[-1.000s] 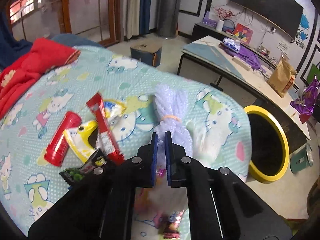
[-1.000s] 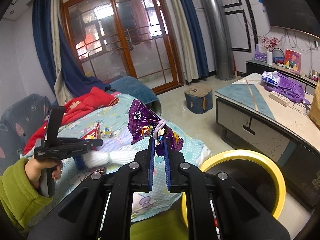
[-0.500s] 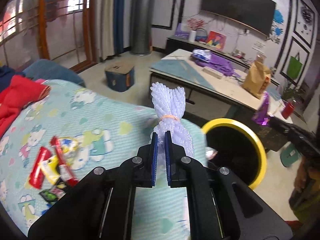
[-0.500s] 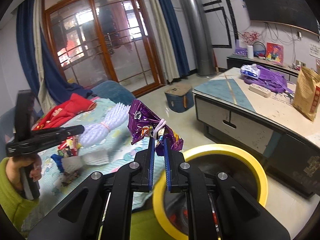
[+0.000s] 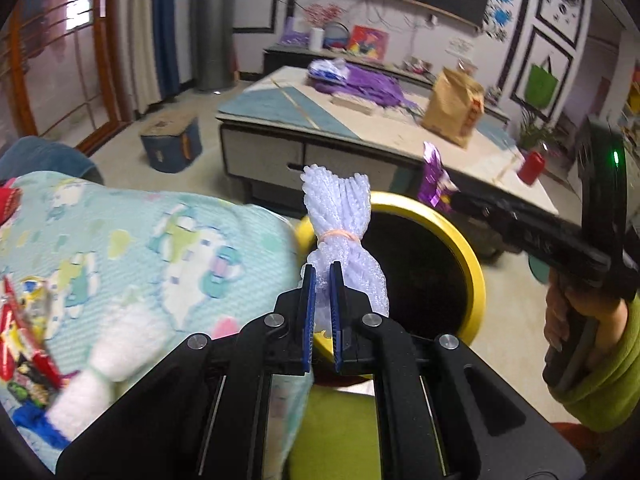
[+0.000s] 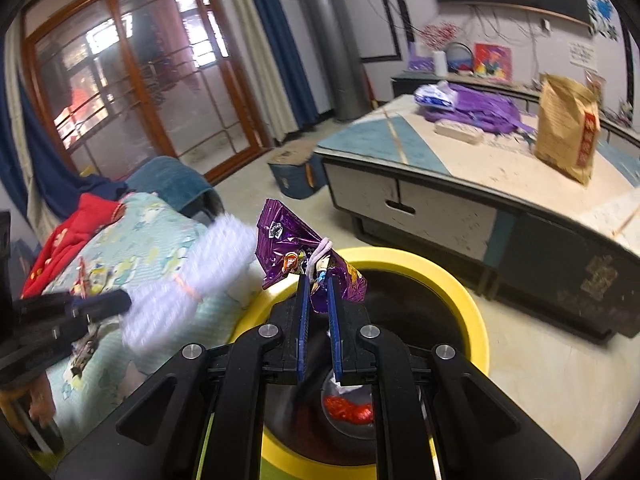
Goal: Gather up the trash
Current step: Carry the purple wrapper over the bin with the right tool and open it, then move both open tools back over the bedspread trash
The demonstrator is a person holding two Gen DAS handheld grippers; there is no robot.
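The white foam net [image 5: 344,240], cinched by an orange band, is clamped in the left gripper [image 5: 322,280] at the yellow-rimmed bin's [image 5: 460,236] near edge. The purple snack wrapper [image 6: 304,256] is pinched tight in the right gripper [image 6: 318,284], poised over the bin's [image 6: 460,292] dark mouth. It looks like delivery time: both loads want centring over the opening, then the jaws parting. More wrappers [image 5: 24,344] wait on the patterned blanket [image 5: 140,240].

Left of your left claw, the bed [image 5: 132,232] carries wrappers [image 5: 24,344] and a white foam net [image 5: 108,364]. Ahead, the floor [image 6: 520,344] holds the yellow bin [image 6: 472,304], a blue box [image 6: 294,174] and the low table [image 6: 460,168].
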